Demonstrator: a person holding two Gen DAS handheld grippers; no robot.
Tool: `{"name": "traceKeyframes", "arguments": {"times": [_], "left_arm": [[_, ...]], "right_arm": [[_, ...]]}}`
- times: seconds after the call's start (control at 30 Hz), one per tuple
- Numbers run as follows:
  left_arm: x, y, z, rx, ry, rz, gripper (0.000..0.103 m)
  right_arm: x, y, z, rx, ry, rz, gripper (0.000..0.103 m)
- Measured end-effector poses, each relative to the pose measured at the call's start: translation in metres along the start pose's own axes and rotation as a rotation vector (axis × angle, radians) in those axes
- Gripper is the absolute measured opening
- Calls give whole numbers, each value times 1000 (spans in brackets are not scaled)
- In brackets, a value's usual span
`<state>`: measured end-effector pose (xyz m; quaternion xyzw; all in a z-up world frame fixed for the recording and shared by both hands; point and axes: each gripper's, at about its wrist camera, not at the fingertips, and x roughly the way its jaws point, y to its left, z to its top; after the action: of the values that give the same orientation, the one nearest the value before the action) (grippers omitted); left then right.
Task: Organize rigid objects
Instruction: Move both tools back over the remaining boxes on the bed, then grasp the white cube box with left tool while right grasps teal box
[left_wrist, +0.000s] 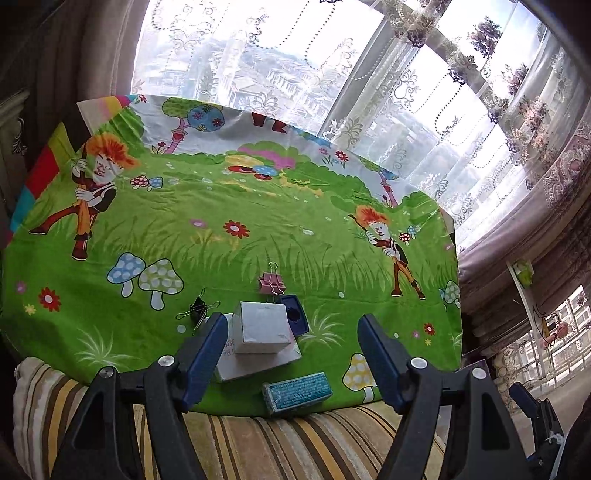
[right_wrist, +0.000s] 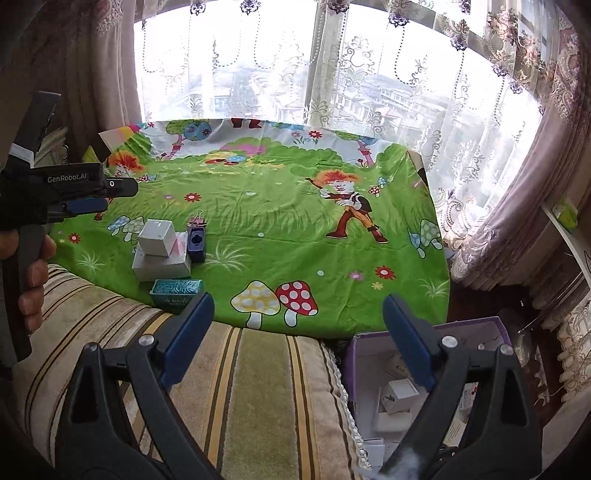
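On the near left part of the green cartoon cloth (left_wrist: 258, 221) a white cube box (left_wrist: 260, 326) rests on a flat white box (left_wrist: 258, 365). A teal box (left_wrist: 297, 393) lies in front of them at the cloth's edge. Behind stand a dark blue block (left_wrist: 298, 319), a pink binder clip (left_wrist: 271, 284) and a black binder clip (left_wrist: 197, 310). My left gripper (left_wrist: 291, 319) hovers open in front of the stack, holding nothing. The right wrist view shows the stack (right_wrist: 157, 236) and the teal box (right_wrist: 177, 291) far left. My right gripper (right_wrist: 298, 301) is open and empty over the cushion.
A striped cushion (right_wrist: 240, 387) lies along the table's near edge. Low at the right, a purple box (right_wrist: 424, 328) holds small white boxes. A hand (right_wrist: 33, 280) carries the left gripper (right_wrist: 110, 195) at the left. Lace curtains (left_wrist: 406, 92) and a window stand behind the table.
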<state>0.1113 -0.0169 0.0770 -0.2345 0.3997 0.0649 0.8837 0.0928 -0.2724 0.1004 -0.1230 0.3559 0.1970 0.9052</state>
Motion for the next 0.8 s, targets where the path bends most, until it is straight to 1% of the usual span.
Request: {"name": "traceKeyframes", "arguments": {"times": [0.13,0.2,0.3,0.37,0.43,0.53,0.67,0.73,0.77,0.8], "left_arm": [[25,-10,-2,75,88,30,77],[38,-13,-5,101,118,75,77],[57,-11,-11,112,160,132,77],[67,-6,-12,102,175,161,77],[74,0,-11,92,185,174,77],[81,4,-9,104,195,194,77],[90,5,-8,118,201,197,76],[95,3,-8,134,205,199,71],[97,3,-8,141,209,195,58],[99,2,-8,147,214,189,51]], "right_arm": [[23,17,9,7,47,63,95],[36,25,12,10,71,88,95],[55,34,11,20,117,108,95],[65,38,9,26,147,120,95],[72,41,6,30,168,134,95],[76,43,4,30,179,135,95],[80,46,3,20,194,131,95],[83,50,1,6,208,130,95],[85,52,0,-2,215,129,95],[86,54,-1,-9,221,128,95]]}}
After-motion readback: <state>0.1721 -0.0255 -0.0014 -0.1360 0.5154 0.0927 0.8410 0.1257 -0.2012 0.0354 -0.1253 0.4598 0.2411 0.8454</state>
